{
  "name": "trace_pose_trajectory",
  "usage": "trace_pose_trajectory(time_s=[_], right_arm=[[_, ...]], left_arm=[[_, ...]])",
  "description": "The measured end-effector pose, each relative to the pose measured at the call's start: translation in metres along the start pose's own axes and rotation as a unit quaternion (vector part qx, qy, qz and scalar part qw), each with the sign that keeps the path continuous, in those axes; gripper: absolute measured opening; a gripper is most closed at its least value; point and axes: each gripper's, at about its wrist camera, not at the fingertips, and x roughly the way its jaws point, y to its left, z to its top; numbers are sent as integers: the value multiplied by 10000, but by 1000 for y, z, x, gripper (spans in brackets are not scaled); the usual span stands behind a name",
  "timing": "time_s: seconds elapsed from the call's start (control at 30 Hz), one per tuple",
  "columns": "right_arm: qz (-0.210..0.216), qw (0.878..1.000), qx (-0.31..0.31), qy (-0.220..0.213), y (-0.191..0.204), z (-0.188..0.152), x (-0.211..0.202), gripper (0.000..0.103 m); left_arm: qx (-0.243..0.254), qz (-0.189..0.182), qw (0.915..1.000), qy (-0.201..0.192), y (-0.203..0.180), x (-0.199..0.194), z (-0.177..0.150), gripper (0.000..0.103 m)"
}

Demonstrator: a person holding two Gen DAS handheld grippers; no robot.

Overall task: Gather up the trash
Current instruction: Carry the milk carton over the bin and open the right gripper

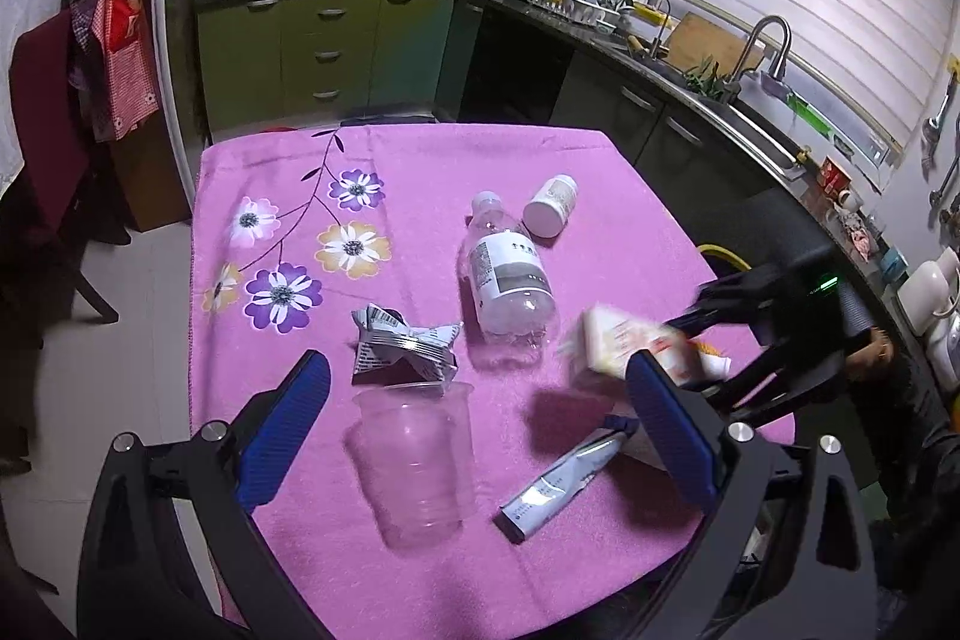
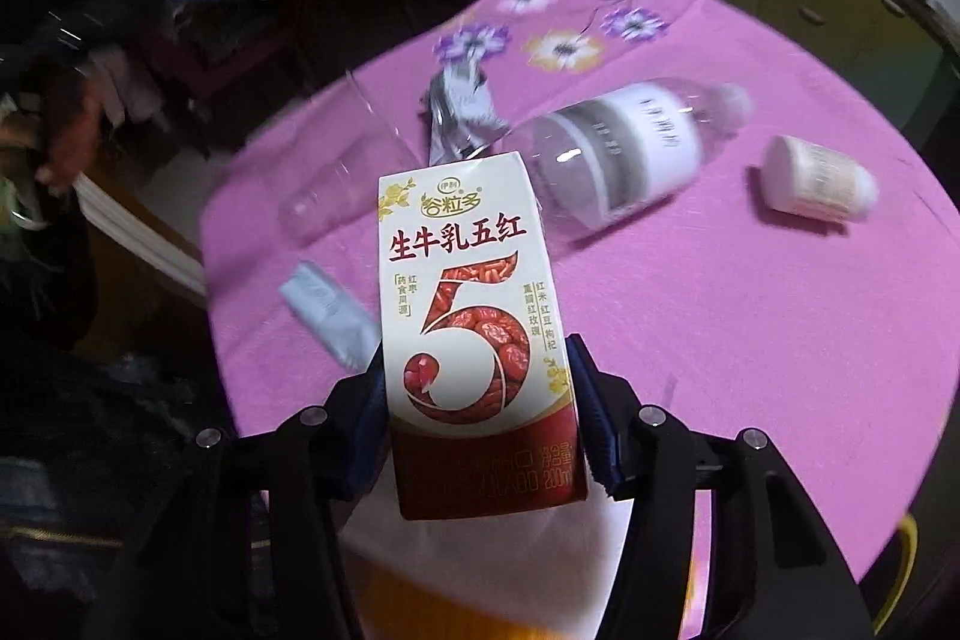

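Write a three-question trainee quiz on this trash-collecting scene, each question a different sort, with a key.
1. True or false: the right gripper is shut on the milk carton.
2. Which lies nearest the left gripper? A) plastic cup B) water bottle C) pill bottle
3. Fill in: the tablecloth is ____ with flowers.

Key: 1 true; 2 A; 3 pink

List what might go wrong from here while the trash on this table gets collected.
1. The right gripper clamps the milk carton only near its base; it may pivot or slip.
2. The clear cup lies on its side between the open left gripper fingers; it may roll or crush.
3. The water bottle lies flat and may roll if bumped.
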Motion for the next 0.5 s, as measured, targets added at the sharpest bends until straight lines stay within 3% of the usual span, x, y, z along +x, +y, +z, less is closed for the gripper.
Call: trace_pose_trajectory(time_s=[0.13,0.2,0.27,0.33,0.5], right_arm=[[-609,9958,590,-356,-23,-31,-51,55],[-1100,9847,1237,-542,-52,-61,-85,55],[-1580,9649,1994,-651,-86,-95,-115,55],[-2154,9326,2839,-574,-127,-133,-136,55],[-2646,8707,4143,-121,-212,-207,-135,54]], left_arm=[[98,-62,9999,126,-7,9,-3,94],[129,-91,9997,177,-9,14,-3,94],[143,-127,9996,225,-12,18,-3,94],[165,-175,9994,243,-16,21,-2,94],[324,-204,9987,332,-29,27,-3,94]])
